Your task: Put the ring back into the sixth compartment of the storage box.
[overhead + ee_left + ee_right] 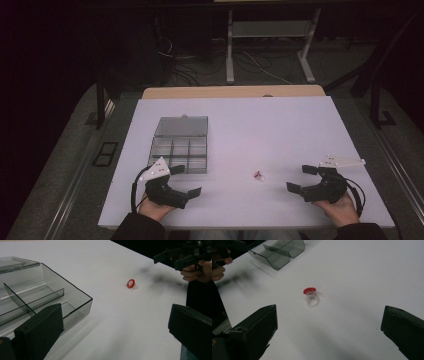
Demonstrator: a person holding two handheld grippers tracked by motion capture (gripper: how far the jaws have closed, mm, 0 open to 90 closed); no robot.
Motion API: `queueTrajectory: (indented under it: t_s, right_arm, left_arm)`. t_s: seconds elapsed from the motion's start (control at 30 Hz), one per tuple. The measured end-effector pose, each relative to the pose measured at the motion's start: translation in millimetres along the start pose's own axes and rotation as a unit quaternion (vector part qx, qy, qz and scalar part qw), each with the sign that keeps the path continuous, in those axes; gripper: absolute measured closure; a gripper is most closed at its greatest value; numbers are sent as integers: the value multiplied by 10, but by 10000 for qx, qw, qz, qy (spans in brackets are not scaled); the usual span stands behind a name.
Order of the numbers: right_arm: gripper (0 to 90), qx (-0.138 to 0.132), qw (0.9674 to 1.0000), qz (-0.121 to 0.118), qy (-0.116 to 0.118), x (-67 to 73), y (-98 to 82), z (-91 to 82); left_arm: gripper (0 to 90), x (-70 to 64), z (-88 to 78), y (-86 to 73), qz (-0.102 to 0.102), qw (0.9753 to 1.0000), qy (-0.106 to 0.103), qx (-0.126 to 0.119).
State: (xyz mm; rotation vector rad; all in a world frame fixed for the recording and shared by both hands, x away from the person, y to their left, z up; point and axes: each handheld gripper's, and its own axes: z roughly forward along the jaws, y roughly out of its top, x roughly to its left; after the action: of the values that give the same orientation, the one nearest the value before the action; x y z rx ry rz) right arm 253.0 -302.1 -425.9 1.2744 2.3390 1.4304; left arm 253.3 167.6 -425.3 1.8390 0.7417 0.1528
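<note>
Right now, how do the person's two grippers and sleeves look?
Both the left gripper and the right gripper have black bodies with two blocky black jaws, a pale three-cornered plate on top and a black trailing cable. The person wears dark sleeves.

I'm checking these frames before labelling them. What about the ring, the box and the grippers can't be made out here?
- Ring: too small in the high view; its red top's pattern is unclear in the right gripper view.
- Compartment box: far side cut off by the left gripper view's edge; contents unclear.
- Left gripper: body hides part of the box's near edge in the high view.
</note>
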Motion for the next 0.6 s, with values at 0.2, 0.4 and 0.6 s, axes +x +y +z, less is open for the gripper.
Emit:
queueTrajectory:
  t_s: [0.2,0.4,0.6]
  right_arm:
    - [8,-22,10000,-32,4,1,-1,-10]
    - [8,20,10000,-28,22,9,0,-17]
    - [8,89,9999,-116,-2,8,5,-15]
  left_arm:
    - [0,17,-9,-5,-67,10000,-12,-16]
    - [0,20,-11,-7,-86,10000,-20,-10]
    - [0,25,-18,-13,-117,9999,-8,-12]
